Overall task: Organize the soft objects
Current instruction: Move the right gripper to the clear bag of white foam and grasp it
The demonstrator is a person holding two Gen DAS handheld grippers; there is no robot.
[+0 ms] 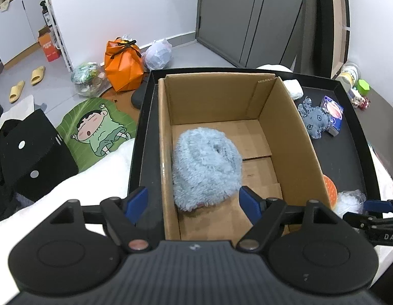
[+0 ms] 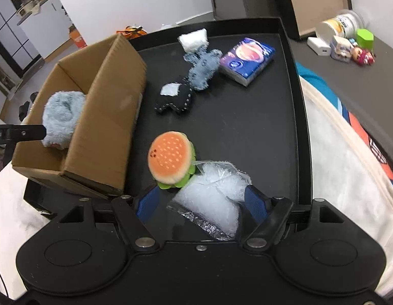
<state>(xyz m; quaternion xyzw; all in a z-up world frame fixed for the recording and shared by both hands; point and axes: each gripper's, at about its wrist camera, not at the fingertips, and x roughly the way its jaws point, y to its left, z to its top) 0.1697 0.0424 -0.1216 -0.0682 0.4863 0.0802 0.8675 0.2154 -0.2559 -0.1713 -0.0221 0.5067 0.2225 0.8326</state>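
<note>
A fluffy light-blue plush (image 1: pixel 205 167) lies inside the open cardboard box (image 1: pixel 295 137) on the black tray (image 1: pixel 349 152). My left gripper (image 1: pixel 193 200) is open just above the box's near end, its fingers apart on either side of the plush, not gripping it. My right gripper (image 2: pixel 202 202) is open over the tray's near edge, with a clear crinkly plastic bag (image 2: pixel 214 198) between its fingers. A burger plush (image 2: pixel 171 161) lies just ahead of it. A black plush (image 2: pixel 174 99), a grey-blue plush (image 2: pixel 202 68) and a white pad (image 2: pixel 193 39) lie farther back.
A tissue pack (image 2: pixel 247 59) lies at the tray's far right. The tray rests on white bedding (image 2: pixel 344 172). A dark side table (image 2: pixel 349 76) carries a tin and small toys. Bags (image 1: pixel 124 63), slippers and a cartoon mat lie on the floor at the left.
</note>
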